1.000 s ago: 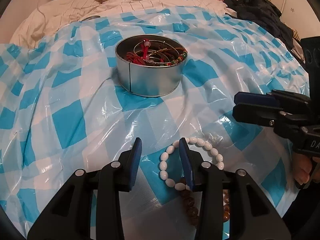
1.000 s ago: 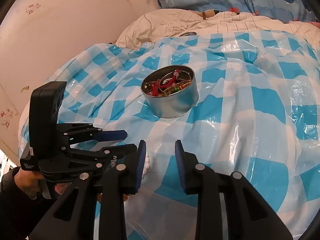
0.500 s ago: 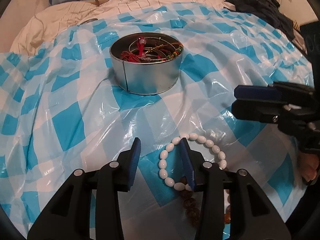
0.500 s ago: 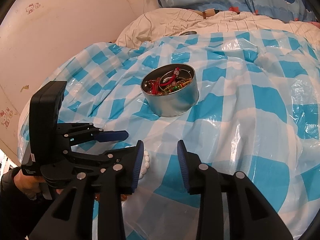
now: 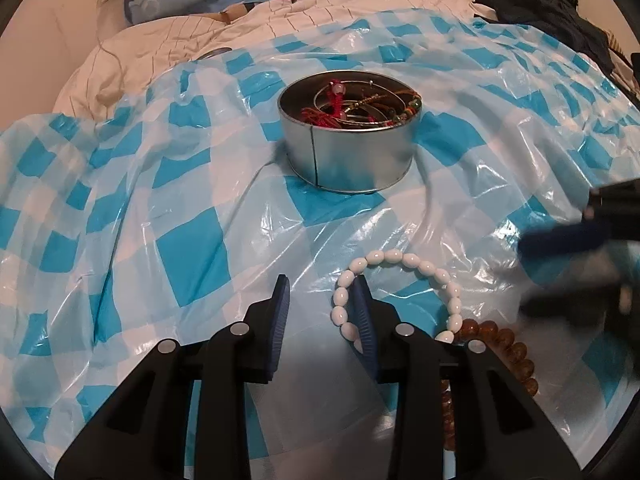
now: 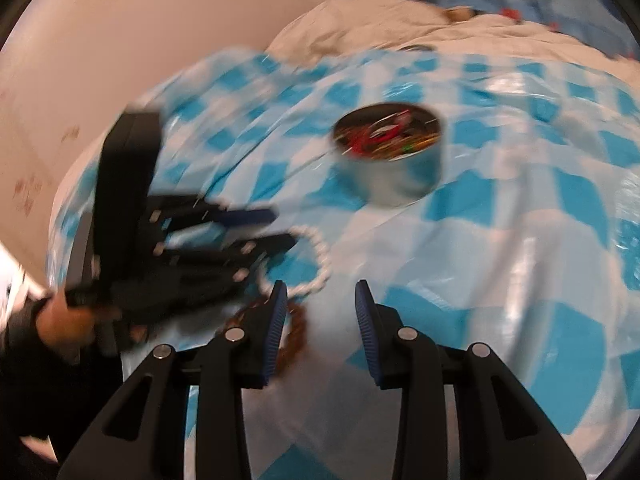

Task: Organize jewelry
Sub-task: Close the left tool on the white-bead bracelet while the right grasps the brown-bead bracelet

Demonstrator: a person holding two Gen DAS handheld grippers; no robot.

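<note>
Both claws gape beside white bracelet (image 5: 394, 292)

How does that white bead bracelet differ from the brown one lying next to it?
The white oval-bead bracelet has pale, glossy, egg-shaped beads; the brown round-bead bracelet has dark amber, rounder beads. The white one lies in nearly full view, the brown one is partly hidden behind the left claw. Both lie on the blue-and-white checked plastic sheet.

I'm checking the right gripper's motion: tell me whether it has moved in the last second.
Yes. In the left wrist view the right gripper has pulled right, away from the white bracelet, and is blurred. Its jaws are open.
</note>
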